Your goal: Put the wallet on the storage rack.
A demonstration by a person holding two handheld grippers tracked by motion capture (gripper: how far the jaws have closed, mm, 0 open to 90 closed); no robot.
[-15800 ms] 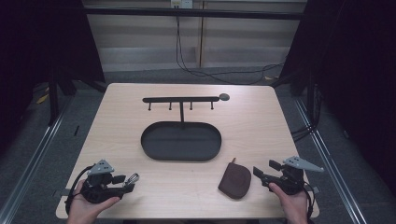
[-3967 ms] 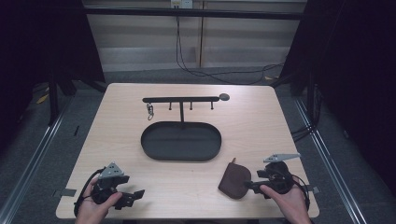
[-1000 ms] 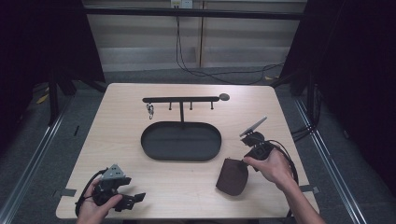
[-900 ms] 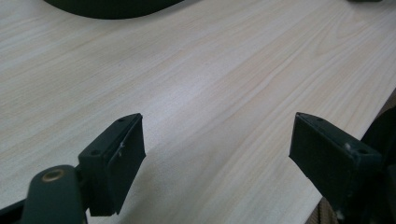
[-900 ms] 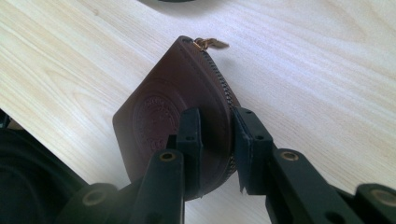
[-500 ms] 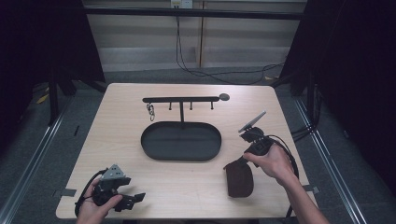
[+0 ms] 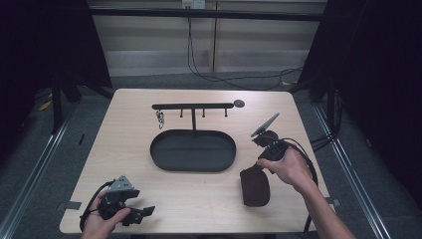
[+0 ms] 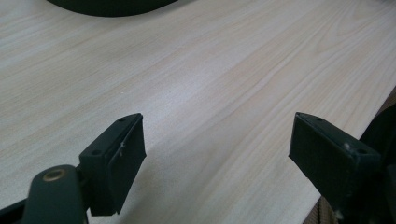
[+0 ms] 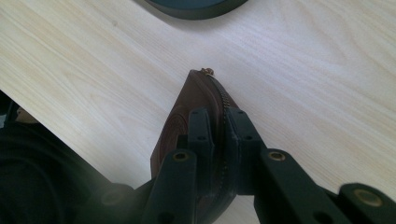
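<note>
Right gripper view: right tool (image 9: 219,122) clamped on brown zip pouch (image 9: 180,119); left tool (image 8: 219,151) wide apart

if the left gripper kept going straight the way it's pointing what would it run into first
Probably nothing: the open left gripper looks along bare table toward its near edge; the dark oval tray sits off to one side.

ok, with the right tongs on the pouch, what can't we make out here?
- Brown pouch: near end hidden by the right tongs in the right gripper view; open or zipped unclear.
- Item on the rack's left hook: too small in the high view.
- Oval tray: cut off by the top edge in the left gripper view.
</note>
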